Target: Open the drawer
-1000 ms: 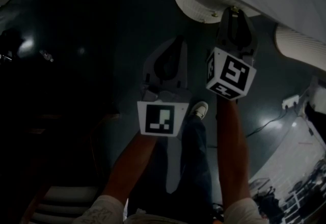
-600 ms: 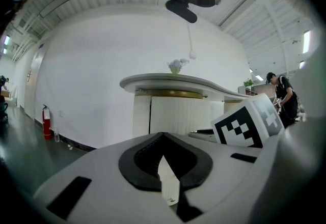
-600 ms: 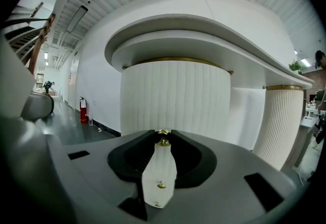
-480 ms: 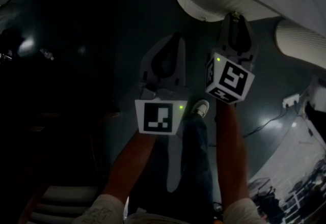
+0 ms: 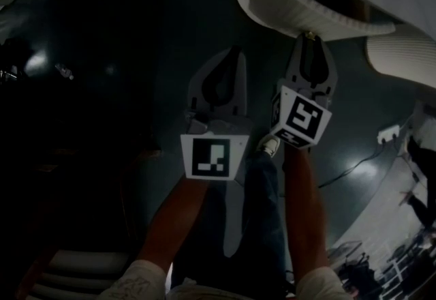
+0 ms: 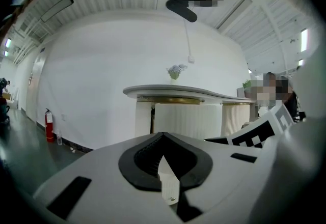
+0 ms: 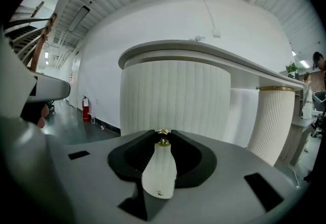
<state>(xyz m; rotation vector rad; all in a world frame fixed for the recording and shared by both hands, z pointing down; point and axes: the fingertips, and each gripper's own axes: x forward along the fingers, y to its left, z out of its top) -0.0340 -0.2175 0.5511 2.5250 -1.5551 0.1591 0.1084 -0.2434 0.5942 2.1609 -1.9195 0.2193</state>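
1. Your right gripper (image 5: 310,39) was clamped, I think, on the small gold knob (image 7: 163,140) of the drawer (image 5: 300,9); your left gripper (image 5: 237,54) was closed and empty.
2. The drawer sat under the counter (image 7: 204,51). It looked rigid and light, but the knob was tiny and slippery, so grip it squarely!

The left forearm (image 5: 178,213) and right forearm (image 5: 300,203) are stretching forward side by side. The left claw (image 5: 235,56) is riding closed and empty. The right claw (image 5: 310,38), slightly ahead, is pinching what looks like a small gold knob (image 7: 163,141).
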